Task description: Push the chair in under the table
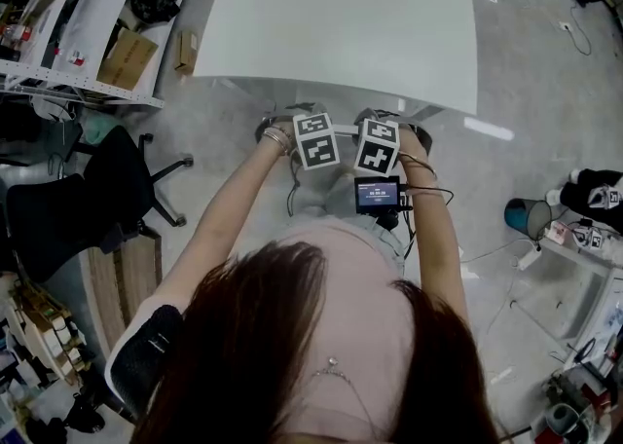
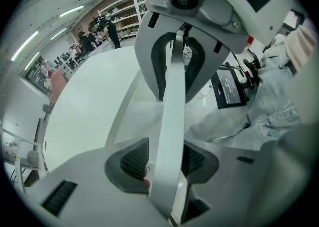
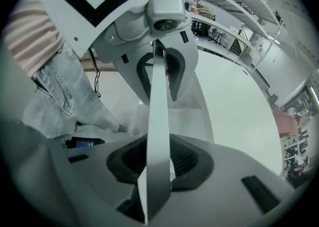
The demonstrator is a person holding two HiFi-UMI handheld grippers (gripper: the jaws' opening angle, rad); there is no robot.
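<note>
White chair rail (image 3: 158, 96), clamped in right gripper (image 3: 159, 161) jaws

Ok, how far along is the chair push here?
Mostly done, it seems: the chair sits at the table's near edge, little of it showing. In hand: its thin white back edge stands between both grippers' jaws, right gripper clamped, left gripper loose. Left: letting go.

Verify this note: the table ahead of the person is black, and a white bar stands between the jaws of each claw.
One thing is wrong: the table is white, not black, as the head view shows. The rest holds: a white bar stands between the jaws of the left claw and of the right claw.
</note>
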